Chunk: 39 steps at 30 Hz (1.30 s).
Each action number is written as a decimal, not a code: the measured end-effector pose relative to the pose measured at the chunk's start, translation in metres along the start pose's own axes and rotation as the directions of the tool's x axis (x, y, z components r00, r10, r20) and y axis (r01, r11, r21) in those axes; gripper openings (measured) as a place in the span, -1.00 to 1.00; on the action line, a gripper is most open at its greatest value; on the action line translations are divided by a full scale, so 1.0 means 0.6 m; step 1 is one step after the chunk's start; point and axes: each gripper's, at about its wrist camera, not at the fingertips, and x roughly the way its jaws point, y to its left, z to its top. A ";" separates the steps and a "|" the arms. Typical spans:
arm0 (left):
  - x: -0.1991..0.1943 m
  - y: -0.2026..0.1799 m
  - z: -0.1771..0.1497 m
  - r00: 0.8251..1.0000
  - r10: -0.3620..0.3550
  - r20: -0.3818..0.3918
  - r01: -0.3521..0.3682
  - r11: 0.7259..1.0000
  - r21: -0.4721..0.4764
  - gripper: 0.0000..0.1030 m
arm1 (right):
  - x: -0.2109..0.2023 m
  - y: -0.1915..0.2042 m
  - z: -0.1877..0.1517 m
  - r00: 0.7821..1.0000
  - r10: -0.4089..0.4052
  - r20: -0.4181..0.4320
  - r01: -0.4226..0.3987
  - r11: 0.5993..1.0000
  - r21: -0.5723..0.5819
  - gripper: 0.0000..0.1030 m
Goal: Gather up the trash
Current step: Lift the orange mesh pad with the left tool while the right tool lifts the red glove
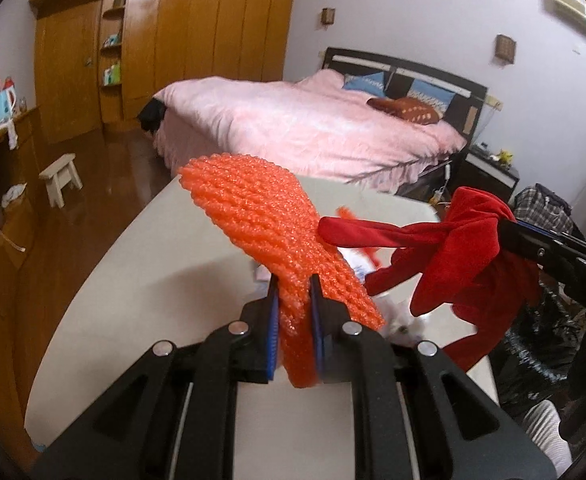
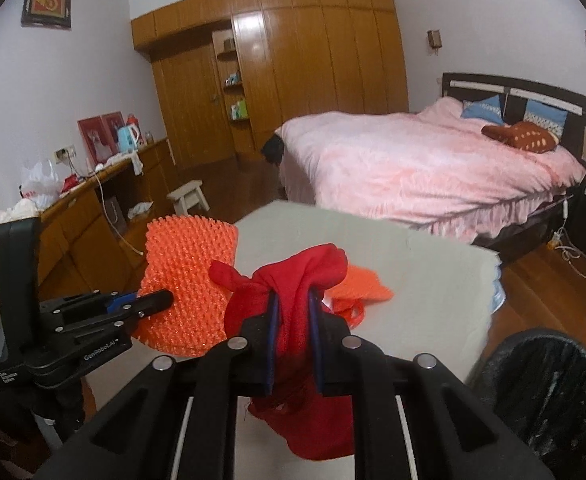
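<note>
Bedroom: pale table [image 2: 433, 280], pink bed [image 2: 433, 168] and wooden wardrobe [image 2: 293, 60] standing behind. "GenRobot.AI" is showing on the left gripper [image 2: 165, 300], which is clamping knobbly orange foam net [image 1: 261, 216] above the table. Right gripper [image 2: 293, 312] is pinching crumpled red cloth [image 2: 293, 280]. Black-lined bin [image 2: 541, 392] is sitting beside the table.

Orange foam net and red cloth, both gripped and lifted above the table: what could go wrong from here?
1. The left claw pinches the orange foam net only at one end; the long free part could flop and slip out.
2. The red cloth dangles loose below the right claw and could snag or drag the orange scrap on the table.
3. The black-lined bin sits low beside the table; a drop could miss it.
</note>
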 end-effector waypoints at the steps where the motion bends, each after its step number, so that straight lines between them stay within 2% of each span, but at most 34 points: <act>1: -0.005 -0.010 0.005 1.000 -0.010 0.007 0.010 1.000 0.007 -0.75 | -0.011 -0.003 0.003 1.000 -0.007 0.012 0.007 1.000 0.001 -0.73; 6: -0.009 -0.057 0.015 0.998 -0.055 0.024 0.055 0.998 0.028 -0.75 | -0.048 -0.027 0.006 0.999 -0.026 0.036 0.025 0.999 0.025 -0.73; 10: -0.004 -0.071 0.009 0.998 -0.067 0.010 0.066 0.997 0.038 -0.75 | -0.043 -0.042 -0.003 0.999 -0.028 0.016 0.028 0.998 0.053 -0.73; 19: 0.040 -0.053 -0.030 0.997 -0.024 -0.076 0.028 0.998 0.049 -0.75 | 0.053 -0.045 -0.034 0.998 0.016 -0.056 -0.011 0.996 0.090 -0.73; 22: 0.057 -0.045 -0.038 0.996 -0.012 -0.091 0.017 0.998 0.058 -0.75 | 0.089 -0.045 -0.053 0.994 0.017 -0.111 -0.007 0.996 0.093 -0.64; 25: 0.075 -0.043 -0.044 0.994 -0.002 -0.108 0.010 0.997 0.071 -0.75 | 0.112 -0.049 -0.073 0.987 -0.005 -0.159 0.019 0.996 0.083 -0.26; 28: 0.085 -0.038 -0.052 0.993 0.003 -0.118 0.006 0.997 0.073 -0.75 | 0.117 -0.056 -0.091 0.981 -0.033 -0.191 0.047 0.997 0.069 -0.05; 30: 0.085 -0.034 -0.056 0.993 0.002 -0.121 0.006 0.998 0.070 -0.75 | 0.111 -0.062 -0.097 0.979 -0.063 -0.196 0.077 0.995 0.062 0.27; 33: 0.087 -0.028 -0.058 0.992 0.003 -0.125 0.006 0.998 0.067 -0.75 | 0.100 -0.063 -0.098 0.975 -0.125 -0.184 0.136 0.990 0.047 0.53; 35: 0.085 -0.028 -0.058 0.992 0.001 -0.124 0.007 0.998 0.062 -0.75 | 0.094 -0.066 -0.096 0.973 -0.154 -0.174 0.162 0.986 0.034 0.55; 39: 0.088 -0.031 -0.052 0.993 -0.006 -0.117 0.014 0.998 0.065 -0.75 | 0.100 -0.079 -0.089 0.975 -0.148 -0.168 0.157 0.987 0.042 0.55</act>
